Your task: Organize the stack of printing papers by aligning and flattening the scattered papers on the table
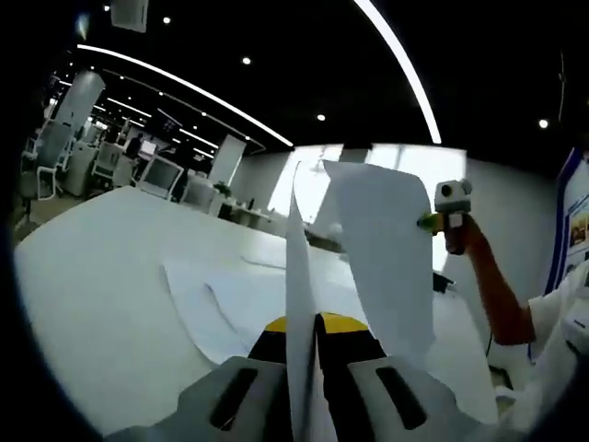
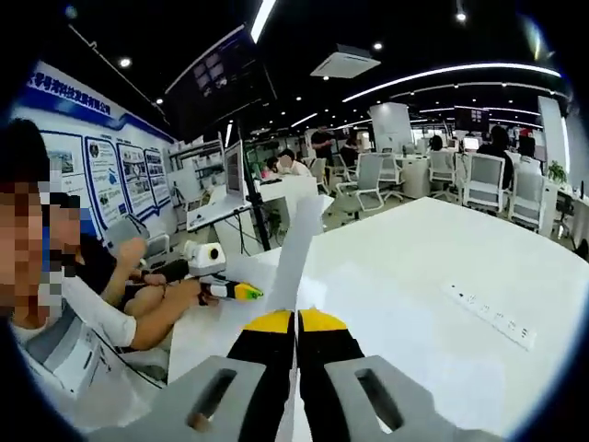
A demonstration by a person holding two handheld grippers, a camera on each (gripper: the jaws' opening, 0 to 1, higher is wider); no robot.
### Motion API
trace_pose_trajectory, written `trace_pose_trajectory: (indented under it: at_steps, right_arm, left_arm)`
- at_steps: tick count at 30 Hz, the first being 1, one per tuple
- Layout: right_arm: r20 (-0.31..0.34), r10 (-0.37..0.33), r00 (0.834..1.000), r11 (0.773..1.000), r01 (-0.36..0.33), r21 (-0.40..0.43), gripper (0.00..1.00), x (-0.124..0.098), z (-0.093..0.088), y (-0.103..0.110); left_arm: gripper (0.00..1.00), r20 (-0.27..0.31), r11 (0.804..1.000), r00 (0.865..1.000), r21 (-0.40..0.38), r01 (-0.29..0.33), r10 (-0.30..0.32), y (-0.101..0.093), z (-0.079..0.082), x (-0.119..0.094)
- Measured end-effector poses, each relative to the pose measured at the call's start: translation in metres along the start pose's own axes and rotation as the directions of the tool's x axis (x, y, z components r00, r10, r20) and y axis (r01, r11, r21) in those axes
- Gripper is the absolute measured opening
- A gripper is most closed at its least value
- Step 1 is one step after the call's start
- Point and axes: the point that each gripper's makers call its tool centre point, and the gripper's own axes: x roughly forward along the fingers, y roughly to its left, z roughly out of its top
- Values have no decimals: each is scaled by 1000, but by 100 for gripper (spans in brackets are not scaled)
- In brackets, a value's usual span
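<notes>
A few white sheets of paper [image 1: 379, 241] are held up off the white table [image 1: 101, 304], standing nearly on edge. My left gripper [image 1: 301, 324] is shut on their near edge, its yellow-tipped jaws pressed together around the sheet. At the far edge, the right gripper [image 1: 431, 221] pinches the same sheets, held by a hand. In the right gripper view the paper [image 2: 300, 247] rises edge-on from my right gripper [image 2: 296, 319], which is shut on it. The left gripper [image 2: 241, 292] shows to the left. More loose sheets [image 1: 216, 304] lie flat on the table.
A person sits at the table's edge, sleeve and forearm [image 2: 138, 318] close to the grippers. A long white power strip [image 2: 488, 309] lies on the table [image 2: 414, 276]. Office chairs [image 2: 483, 184], desks and a poster wall [image 2: 101, 175] stand beyond.
</notes>
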Motion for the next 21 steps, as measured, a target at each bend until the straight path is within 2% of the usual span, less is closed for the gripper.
trace_pose_trajectory:
  at_steps: [2,3,5,10,11,12,14,18,21]
  right_arm:
    - [1,0,1000,1000,0,-2,0,0,0,0]
    - [3,-1,1000,1000,1,-29,0,9,-8,-4]
    - [-5,-2,1000,999,1,-38,0,12,-16,-7]
    - [5,-4,1000,998,5,-60,0,9,-25,-9]
    - [-10,13,1000,994,-14,-105,0,7,-26,-10]
    - [6,-5,1000,997,5,-78,0,6,-22,-14]
    - [15,-19,1000,996,20,-91,0,4,-16,-15]
    - [2,40,999,995,-40,-87,0,9,-20,-8]
    - [-14,37,999,997,-38,-68,0,14,-24,-16]
  left_arm:
    - [6,1,1000,1000,-1,0,0,0,0,0]
    - [6,7,1000,1000,-5,-5,5,3,0,-1]
    - [6,6,1000,1000,-7,-10,10,5,1,-1]
    - [6,17,1000,1000,-7,-24,24,8,2,-2]
    - [6,19,1000,1000,-10,-24,24,8,3,-2]
    - [6,19,1000,1000,-11,-24,25,8,3,-2]
    - [6,22,1000,999,-7,-26,26,9,4,-2]
    - [6,28,1000,999,-5,-27,28,8,5,-3]
    - [6,37,1000,999,-3,-29,29,8,6,-5]
